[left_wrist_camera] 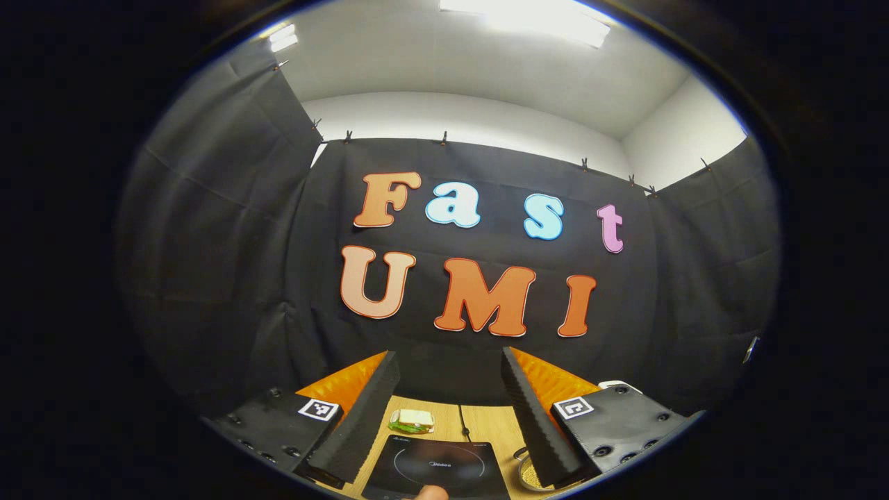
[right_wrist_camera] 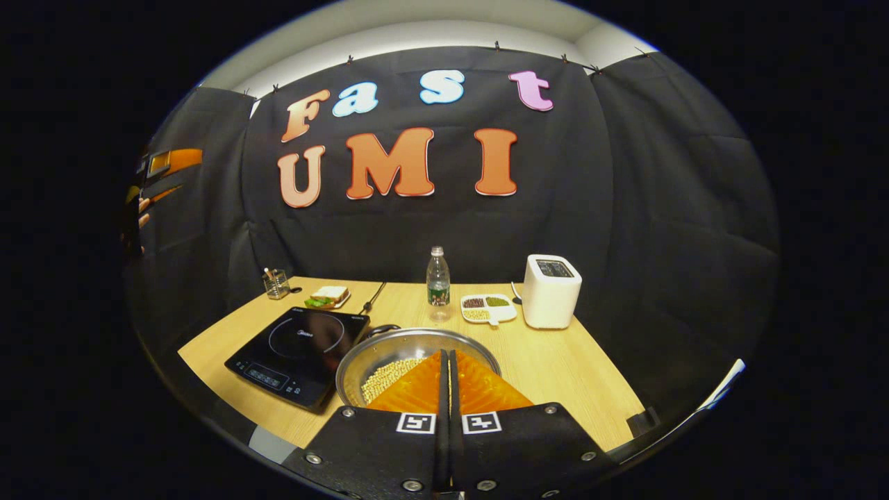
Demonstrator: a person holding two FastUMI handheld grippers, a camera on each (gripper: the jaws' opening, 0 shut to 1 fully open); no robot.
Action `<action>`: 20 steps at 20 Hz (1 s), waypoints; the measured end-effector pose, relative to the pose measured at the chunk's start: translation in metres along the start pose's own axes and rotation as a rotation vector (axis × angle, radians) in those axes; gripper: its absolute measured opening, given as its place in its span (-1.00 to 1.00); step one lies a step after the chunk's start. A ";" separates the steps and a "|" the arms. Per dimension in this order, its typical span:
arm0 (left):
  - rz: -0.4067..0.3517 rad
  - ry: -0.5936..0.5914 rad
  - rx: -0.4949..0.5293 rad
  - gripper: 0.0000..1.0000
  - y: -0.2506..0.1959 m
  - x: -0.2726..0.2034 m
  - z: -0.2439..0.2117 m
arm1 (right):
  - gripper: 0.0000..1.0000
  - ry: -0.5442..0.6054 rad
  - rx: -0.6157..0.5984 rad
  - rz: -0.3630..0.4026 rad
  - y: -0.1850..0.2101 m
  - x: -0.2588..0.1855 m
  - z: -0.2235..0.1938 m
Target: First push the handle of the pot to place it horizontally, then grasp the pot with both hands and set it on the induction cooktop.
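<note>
A steel pot (right_wrist_camera: pixel 399 348) holding pale beans stands on the wooden table, right beside the black induction cooktop (right_wrist_camera: pixel 300 351). A small loop handle (right_wrist_camera: pixel 383 328) shows on its far rim. My right gripper (right_wrist_camera: pixel 445 354) is shut with nothing between its fingers, hovering over the pot's near side. My left gripper (left_wrist_camera: pixel 449 355) is open and held high, tilted up toward the wall. Below its fingers lie the cooktop (left_wrist_camera: pixel 434 467) and a sliver of the pot's rim (left_wrist_camera: pixel 526 475). The left gripper (right_wrist_camera: pixel 163 167) also appears far off at the left edge of the right gripper view.
Behind the pot stand a water bottle (right_wrist_camera: pixel 437 281), a divided dish of beans (right_wrist_camera: pixel 488 308) and a white toaster (right_wrist_camera: pixel 550 290). A sandwich (right_wrist_camera: pixel 328 296) and a small glass (right_wrist_camera: pixel 276 283) sit at the table's far left. The cooktop's cable (right_wrist_camera: pixel 373 296) runs back.
</note>
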State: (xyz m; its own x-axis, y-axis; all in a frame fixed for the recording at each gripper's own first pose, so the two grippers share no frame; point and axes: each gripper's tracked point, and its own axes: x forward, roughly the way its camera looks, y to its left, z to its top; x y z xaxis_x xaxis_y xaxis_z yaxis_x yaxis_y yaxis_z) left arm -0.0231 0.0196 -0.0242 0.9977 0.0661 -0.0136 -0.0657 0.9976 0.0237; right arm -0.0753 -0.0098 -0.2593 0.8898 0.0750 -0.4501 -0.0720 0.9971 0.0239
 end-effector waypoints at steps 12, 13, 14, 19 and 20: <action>0.012 0.028 0.009 0.94 0.008 0.002 -0.014 | -1.00 0.247 0.002 0.025 0.003 0.001 -0.105; 0.016 0.034 0.012 0.90 0.010 0.003 -0.017 | -1.00 0.259 -0.002 0.031 0.005 0.002 -0.110; 0.019 0.039 0.013 0.94 0.011 0.006 -0.020 | -1.00 0.273 -0.007 0.035 0.007 0.003 -0.116; 0.025 0.054 0.007 0.93 0.015 0.010 -0.029 | -1.00 0.339 0.004 0.041 0.014 0.014 -0.137; 0.028 0.056 0.004 0.96 0.016 0.012 -0.031 | -1.00 0.347 0.010 0.039 0.015 0.018 -0.140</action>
State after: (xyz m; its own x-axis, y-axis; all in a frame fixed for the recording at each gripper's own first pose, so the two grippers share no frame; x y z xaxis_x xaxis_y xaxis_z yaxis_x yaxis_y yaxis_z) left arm -0.0130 0.0368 -0.0546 0.9931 0.0951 -0.0686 -0.0933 0.9952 0.0289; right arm -0.1239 0.0053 -0.3923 0.6799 0.1062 -0.7256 -0.0967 0.9938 0.0548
